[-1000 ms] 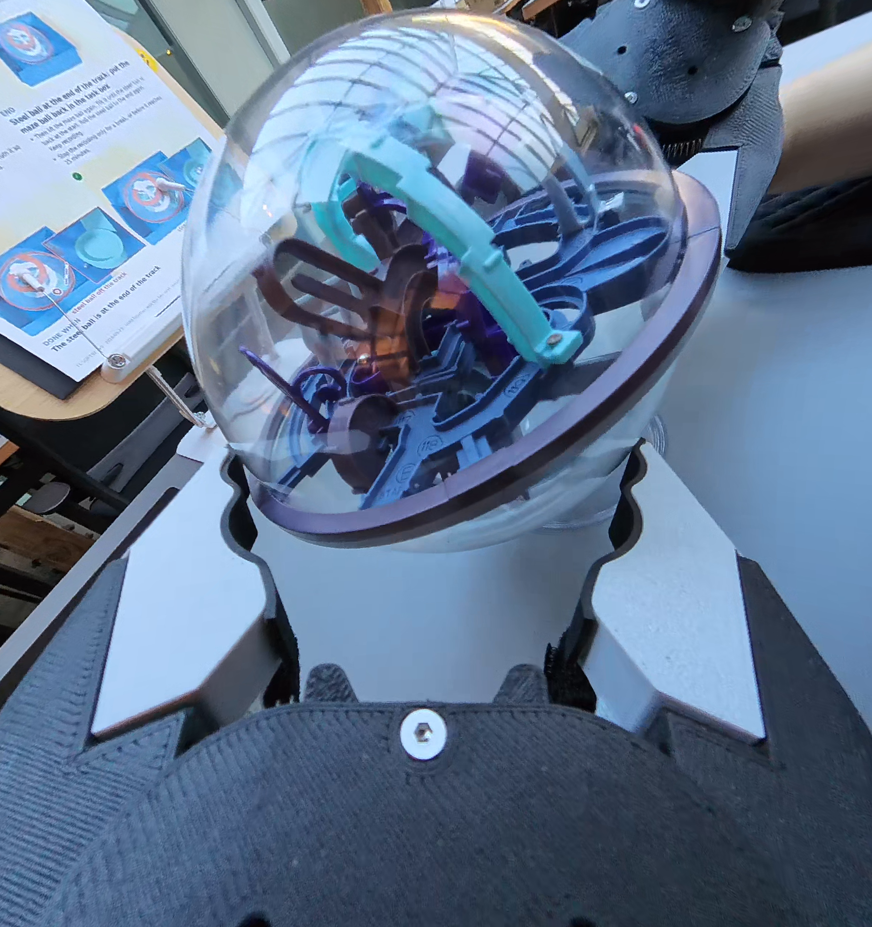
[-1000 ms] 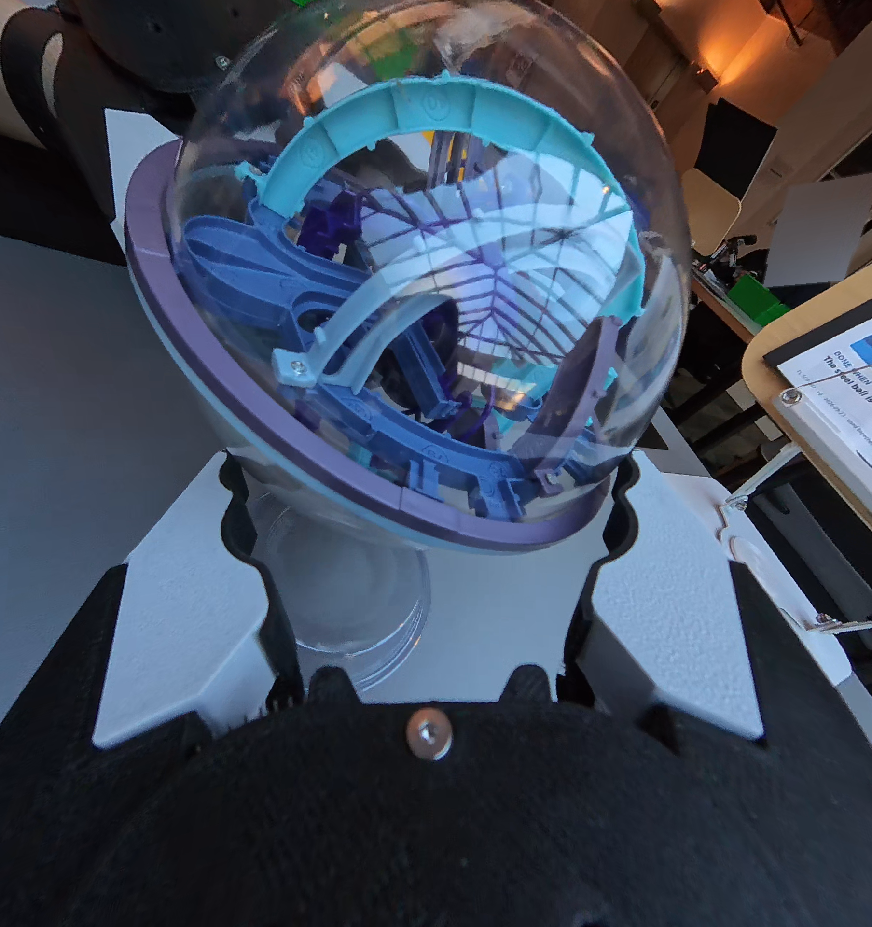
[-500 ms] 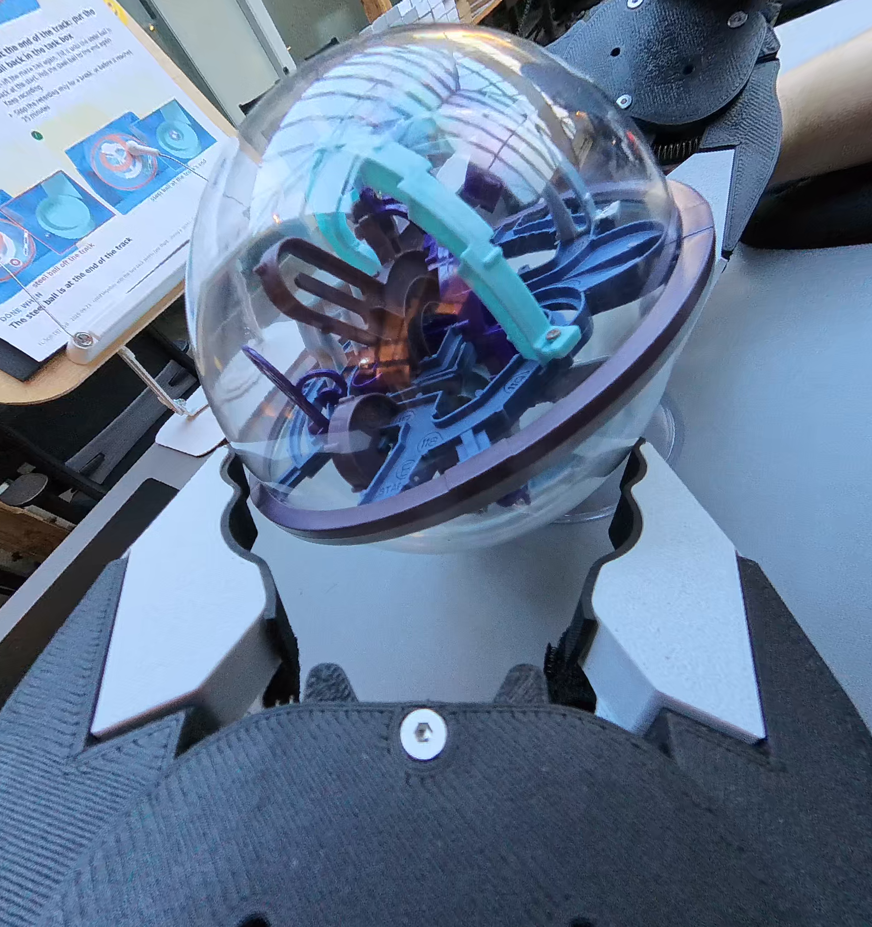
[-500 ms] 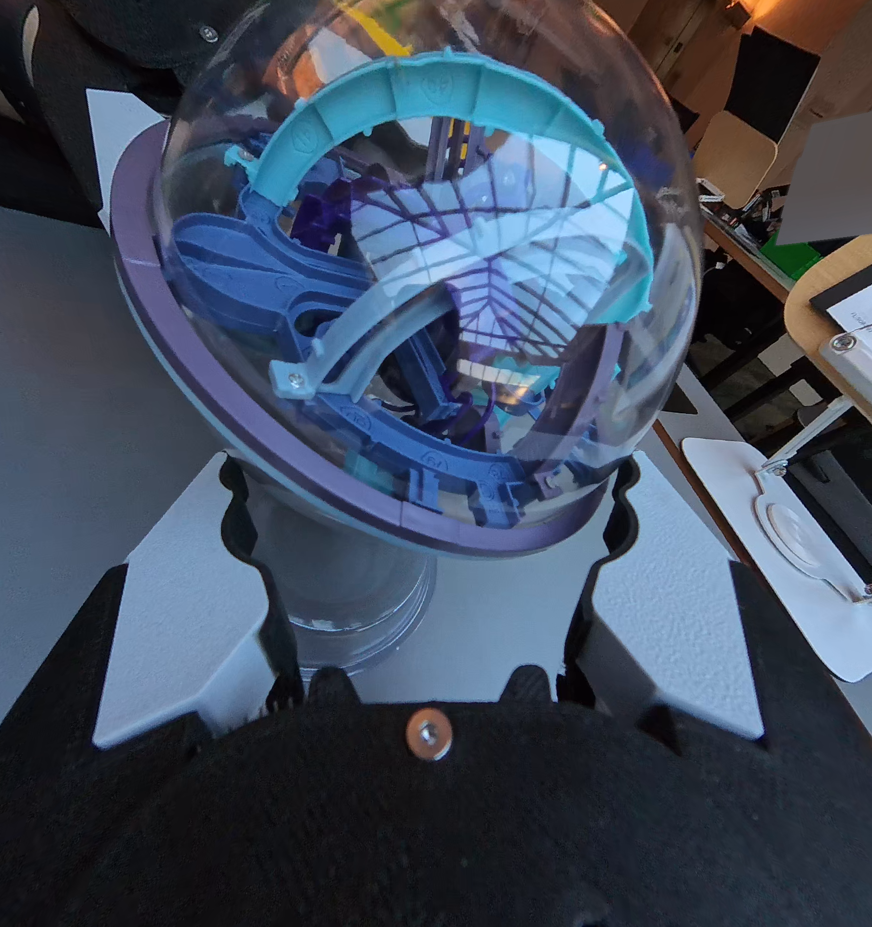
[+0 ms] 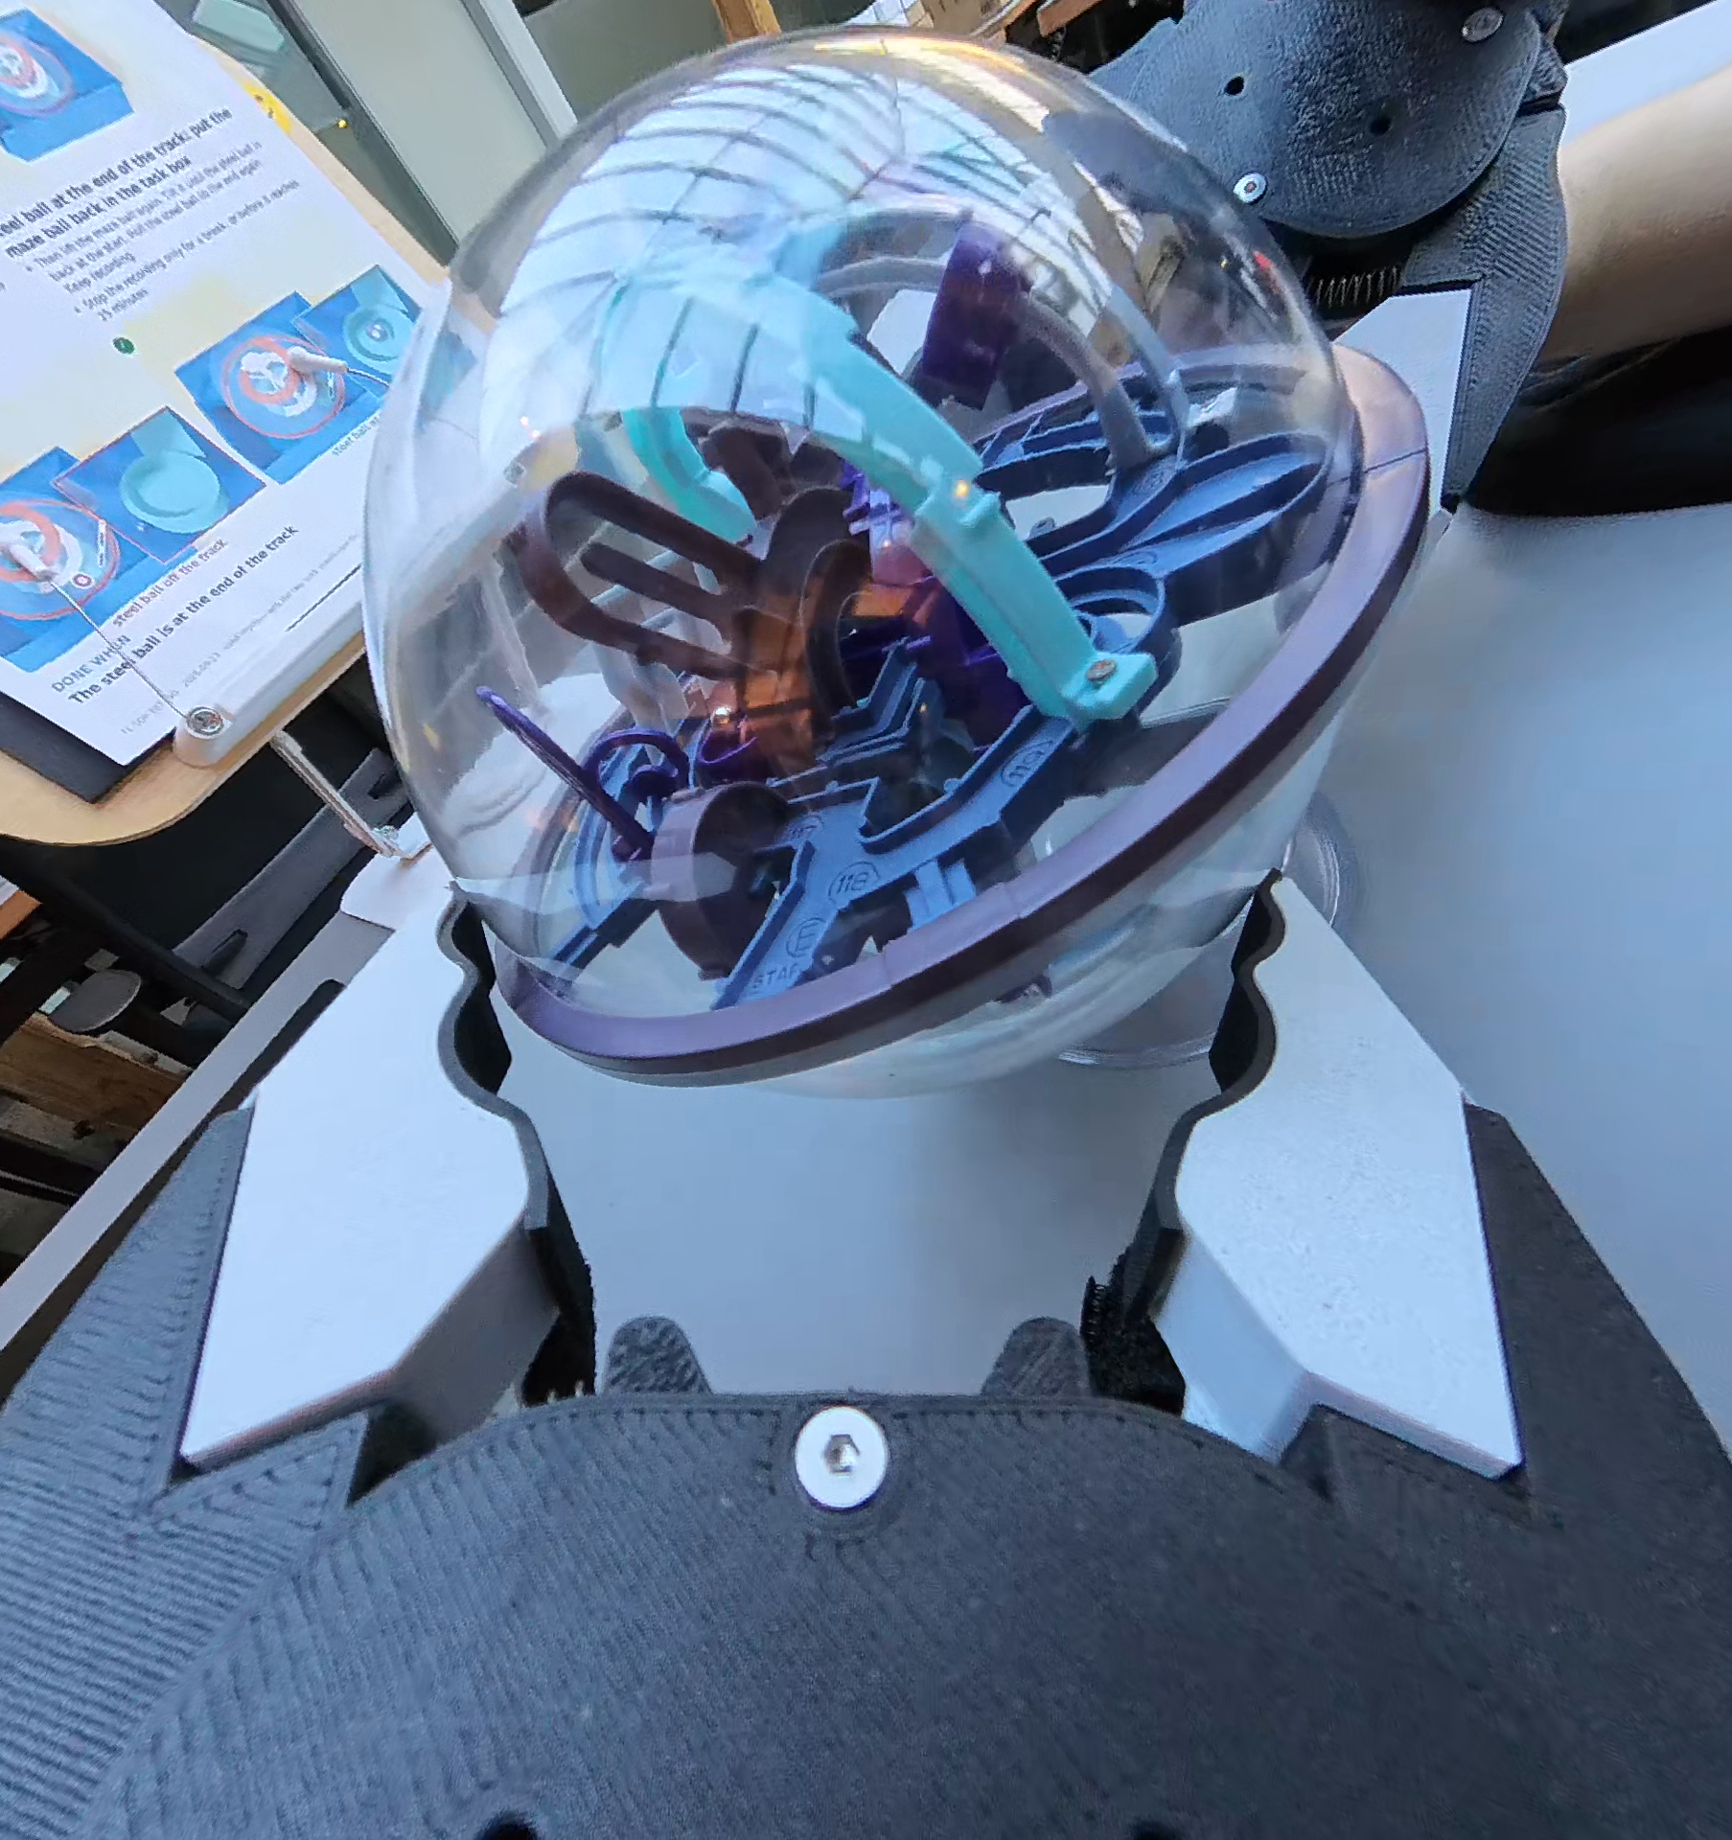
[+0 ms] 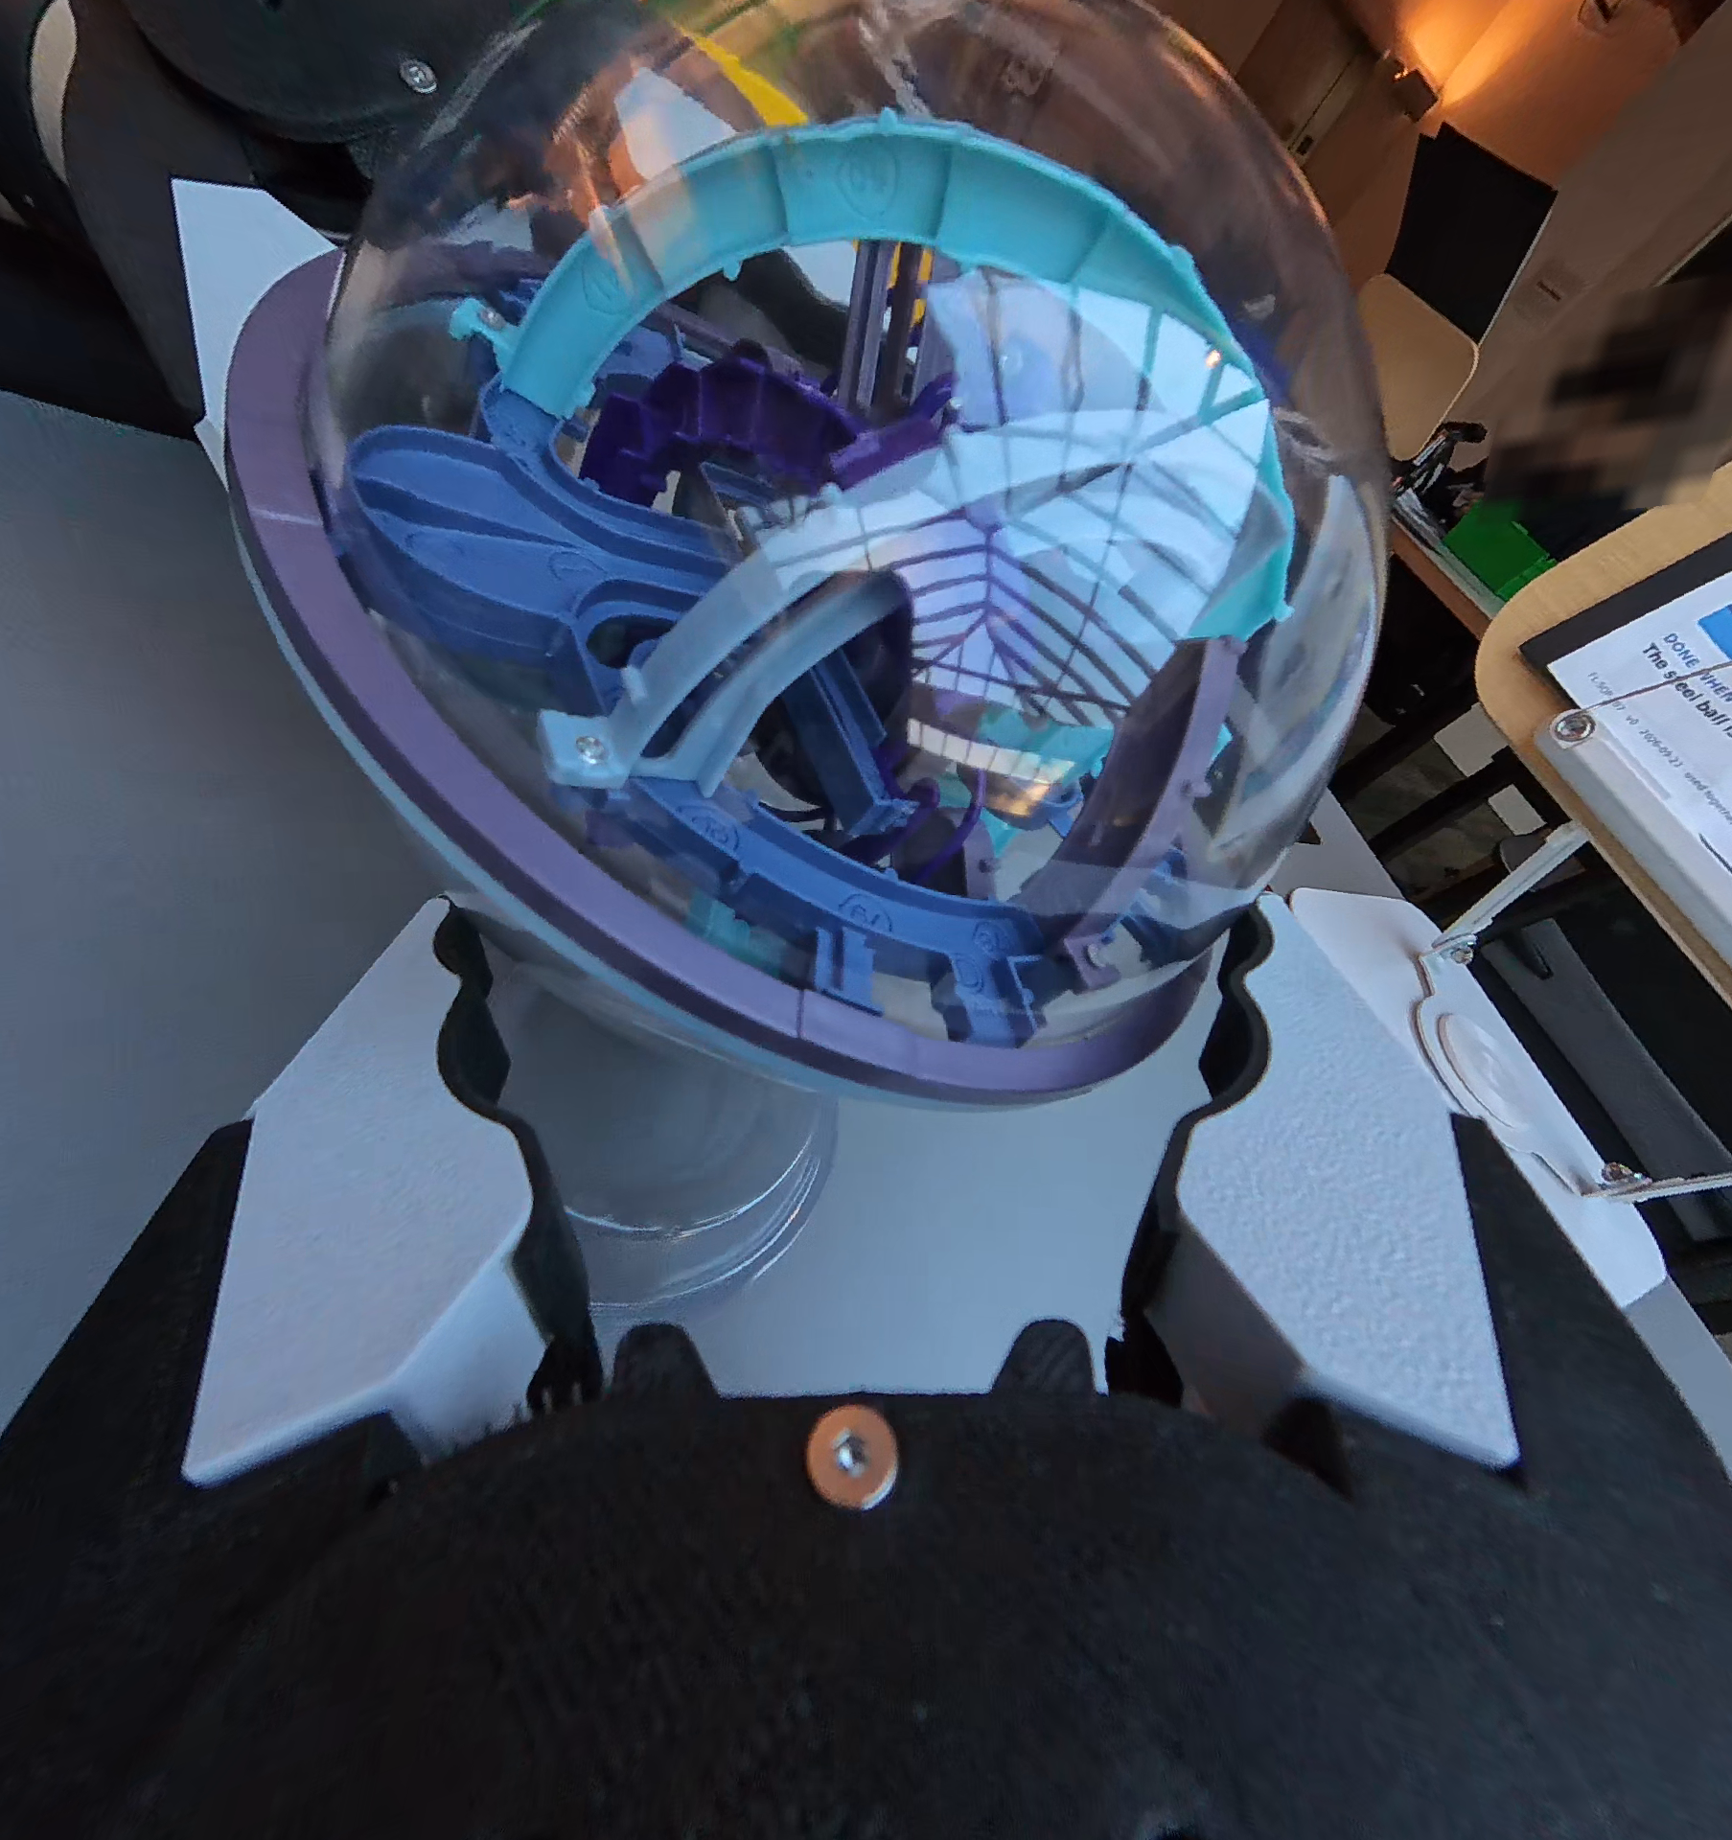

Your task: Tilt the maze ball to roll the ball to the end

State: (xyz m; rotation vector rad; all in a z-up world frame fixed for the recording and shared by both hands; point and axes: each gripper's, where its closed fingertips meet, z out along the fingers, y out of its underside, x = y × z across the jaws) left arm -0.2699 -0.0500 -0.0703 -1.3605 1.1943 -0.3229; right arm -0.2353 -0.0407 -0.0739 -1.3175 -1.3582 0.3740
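The maze ball (image 5: pixel 842 518) is a clear sphere with a purple ring around its middle and blue, teal and purple tracks inside. It is tilted and held off the table. My left gripper (image 5: pixel 857 961) is shut on its lower sides. My right gripper (image 6: pixel 847 981) is shut on the maze ball (image 6: pixel 842 597) from the opposite side. The right gripper's black body shows at the top right of the left wrist view (image 5: pixel 1340 129). The left gripper's body shows at the top left of the right wrist view (image 6: pixel 274 70). I cannot pick out the small steel ball for certain.
A clear round stand (image 6: pixel 682 1195) sits on the grey table (image 6: pixel 95 797) under the ball. An instruction sheet on a wooden board (image 5: pixel 145 398) stands beyond the table edge. A white plate with a metal rod (image 6: pixel 1479 1055) lies at that edge. A person's forearm (image 5: pixel 1658 199) shows behind.
Both grippers have rocked the ball while holding it. In the right wrist view the purple ring now stands steeper and more of the inner purple track shows. The grips have not changed.
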